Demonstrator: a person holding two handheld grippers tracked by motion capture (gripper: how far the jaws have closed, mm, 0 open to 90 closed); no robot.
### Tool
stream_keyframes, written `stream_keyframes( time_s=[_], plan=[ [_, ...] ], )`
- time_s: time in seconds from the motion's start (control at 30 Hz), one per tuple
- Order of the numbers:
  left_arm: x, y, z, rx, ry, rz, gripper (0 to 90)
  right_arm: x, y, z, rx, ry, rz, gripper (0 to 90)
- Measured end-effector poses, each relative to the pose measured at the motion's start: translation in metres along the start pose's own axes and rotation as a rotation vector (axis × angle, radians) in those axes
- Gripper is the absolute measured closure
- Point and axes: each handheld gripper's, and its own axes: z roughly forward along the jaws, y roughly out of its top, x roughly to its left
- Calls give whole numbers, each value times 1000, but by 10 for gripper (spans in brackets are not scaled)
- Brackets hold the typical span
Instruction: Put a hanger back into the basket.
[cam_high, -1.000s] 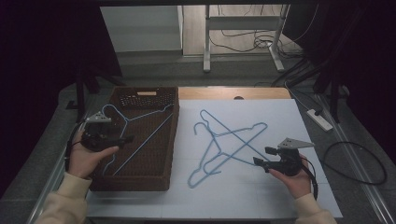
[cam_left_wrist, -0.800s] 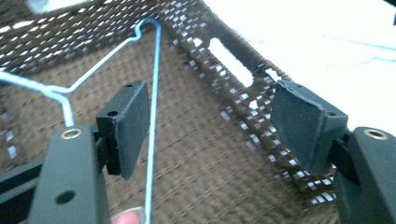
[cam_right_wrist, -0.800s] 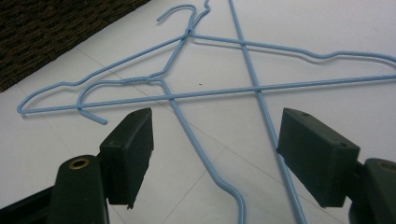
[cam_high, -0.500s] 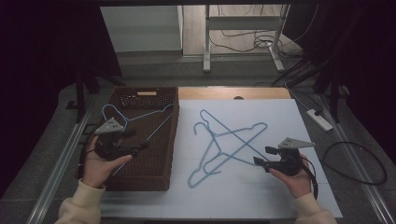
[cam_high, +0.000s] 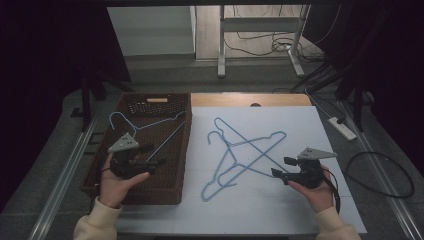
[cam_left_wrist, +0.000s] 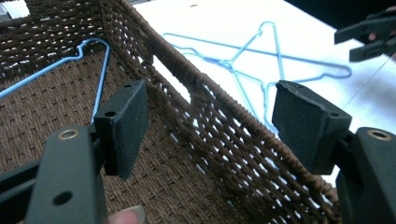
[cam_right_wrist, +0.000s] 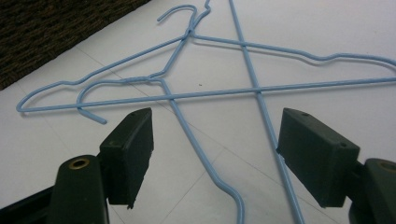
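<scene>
Left hand-held gripper (cam_high: 156, 155) gapes over basket wall (cam_left_wrist: 219, 116), hangers (cam_high: 240, 150) beyond

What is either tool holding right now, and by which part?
Nothing. The left tool is open above the brown wicker basket; the right tool is open over the crossed blue wire hangers.

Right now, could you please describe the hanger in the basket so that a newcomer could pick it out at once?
Start at the brown wicker basket on the left part of the table, beside the white sheet. Inside it lies one blue wire hanger, its hook toward the far left corner. Unlike the two crossed hangers on the sheet, it lies alone.
</scene>
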Motion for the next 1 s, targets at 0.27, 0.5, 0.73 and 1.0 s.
stream_keyframes(
  time_s=[0.27,0.5,0.73,1.0],
  plan=[
    [-8,-7,1,-17,13,59,282,2,0,-3,-9,2,3,275],
    [-10,-7,0,-32,10,73,282,2,2,-5,-28,0,1,278],
    [-9,-10,2,-21,12,72,284,4,2,-6,-29,0,-5,278],
    [-8,-13,5,-9,13,74,285,5,2,-4,-14,-7,-24,278]
  ],
)
